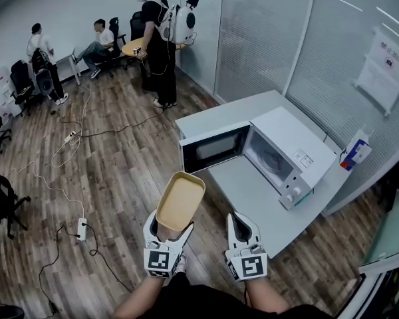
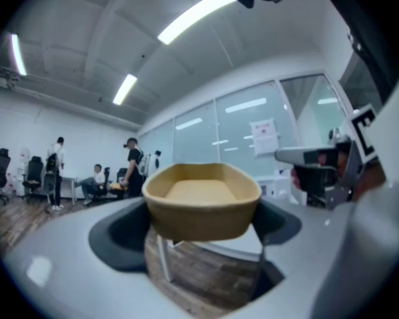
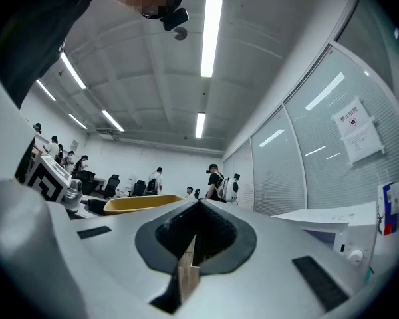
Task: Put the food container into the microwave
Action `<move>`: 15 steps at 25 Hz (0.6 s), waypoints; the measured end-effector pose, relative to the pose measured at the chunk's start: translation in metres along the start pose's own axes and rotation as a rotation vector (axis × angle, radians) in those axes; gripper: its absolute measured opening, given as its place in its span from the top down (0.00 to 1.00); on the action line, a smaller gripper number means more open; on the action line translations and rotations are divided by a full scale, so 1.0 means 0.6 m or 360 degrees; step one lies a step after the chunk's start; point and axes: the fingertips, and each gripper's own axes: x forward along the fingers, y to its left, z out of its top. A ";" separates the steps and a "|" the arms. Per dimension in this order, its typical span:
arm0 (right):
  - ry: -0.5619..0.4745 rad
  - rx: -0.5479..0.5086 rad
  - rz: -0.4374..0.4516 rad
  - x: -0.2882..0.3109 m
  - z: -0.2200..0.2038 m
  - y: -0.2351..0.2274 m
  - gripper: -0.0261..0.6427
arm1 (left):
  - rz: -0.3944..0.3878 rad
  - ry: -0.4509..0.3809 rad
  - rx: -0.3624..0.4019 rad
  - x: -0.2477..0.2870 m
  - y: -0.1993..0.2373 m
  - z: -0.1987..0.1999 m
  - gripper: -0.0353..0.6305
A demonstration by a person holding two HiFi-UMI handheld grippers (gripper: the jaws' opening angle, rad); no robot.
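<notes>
A tan, empty food container [image 1: 180,201] is held up in front of me, above the wooden floor. My left gripper [image 1: 167,234] is shut on its near end, and the left gripper view shows the container [image 2: 203,200] clamped between the dark pads. The white microwave [image 1: 253,148] stands on a white table [image 1: 254,198] ahead and to the right. Its door [image 1: 274,159] is swung open, showing the dark cavity [image 1: 214,149]. My right gripper [image 1: 242,230] hovers beside the left one, near the table's front edge. Its jaws are shut with nothing between them [image 3: 198,234]. The container's rim [image 3: 143,203] appears at the left of the right gripper view.
A blue and white carton [image 1: 356,150] stands at the table's right end. Cables and a power strip [image 1: 82,229] lie on the floor to the left. One person [image 1: 158,42] stands at the back and others sit near office chairs [image 1: 26,78]. Glass partitions [image 1: 279,32] line the right side.
</notes>
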 end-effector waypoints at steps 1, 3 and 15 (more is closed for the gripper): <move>0.0004 -0.0010 -0.0016 0.011 -0.001 -0.007 0.96 | -0.0024 -0.0005 -0.0003 0.015 0.003 0.001 0.23; 0.0016 -0.0021 -0.0056 0.033 -0.007 -0.021 0.96 | -0.0074 -0.0014 -0.0015 0.043 0.009 0.006 0.23; 0.0107 -0.0073 -0.0317 0.121 -0.038 -0.074 0.96 | -0.0453 -0.0091 0.0044 0.187 0.018 0.031 0.23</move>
